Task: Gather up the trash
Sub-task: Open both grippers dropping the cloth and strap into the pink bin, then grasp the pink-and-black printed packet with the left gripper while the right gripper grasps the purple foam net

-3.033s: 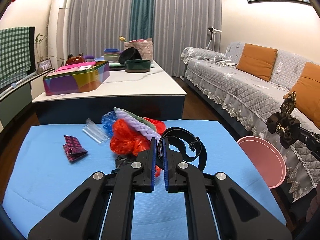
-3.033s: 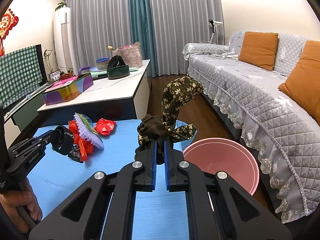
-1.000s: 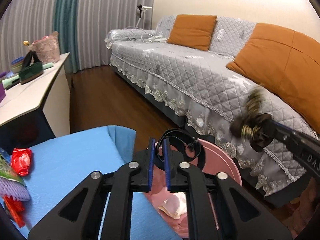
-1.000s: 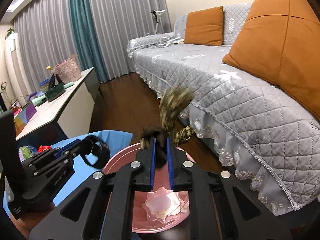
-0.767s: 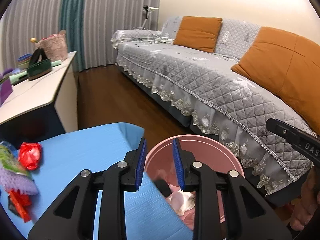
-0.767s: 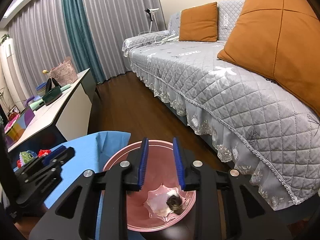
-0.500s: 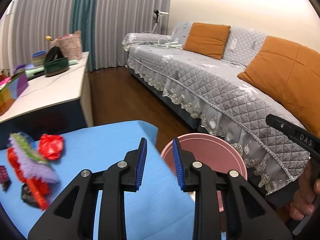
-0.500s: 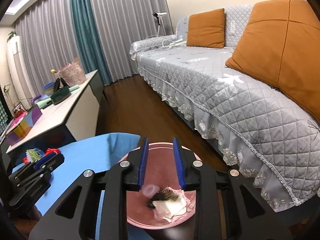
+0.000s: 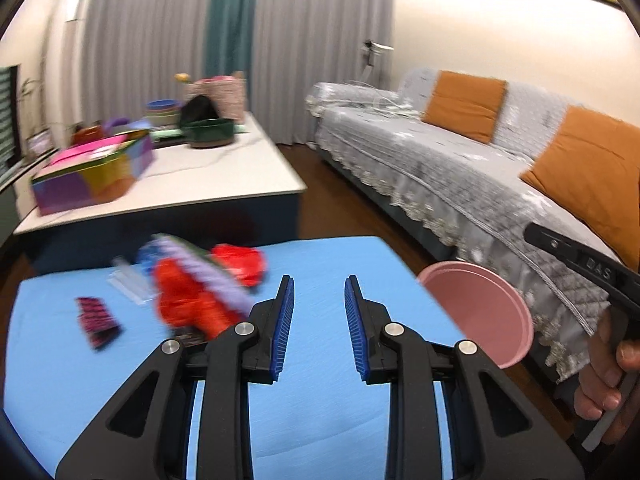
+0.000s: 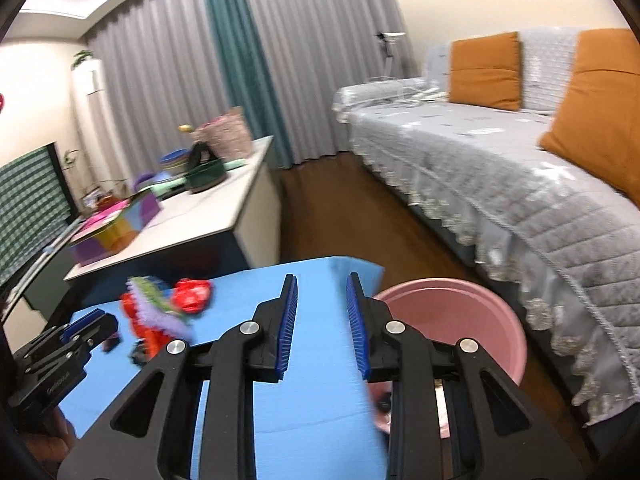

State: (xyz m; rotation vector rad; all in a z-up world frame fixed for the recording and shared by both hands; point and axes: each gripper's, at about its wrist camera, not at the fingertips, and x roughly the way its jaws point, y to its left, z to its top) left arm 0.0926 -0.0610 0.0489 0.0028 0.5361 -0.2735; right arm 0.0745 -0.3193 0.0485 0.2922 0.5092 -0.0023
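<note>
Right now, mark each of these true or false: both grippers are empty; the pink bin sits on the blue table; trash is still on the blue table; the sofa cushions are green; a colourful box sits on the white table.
1. Both grippers are empty. True: the left gripper and right gripper have open fingers with nothing between them.
2. The pink bin sits on the blue table. False: it stands beside the table, toward the sofa.
3. Trash is still on the blue table. True: a red and purple pile.
4. The cushions are green. False: orange.
5. A colourful box sits on the white table. True.
</note>
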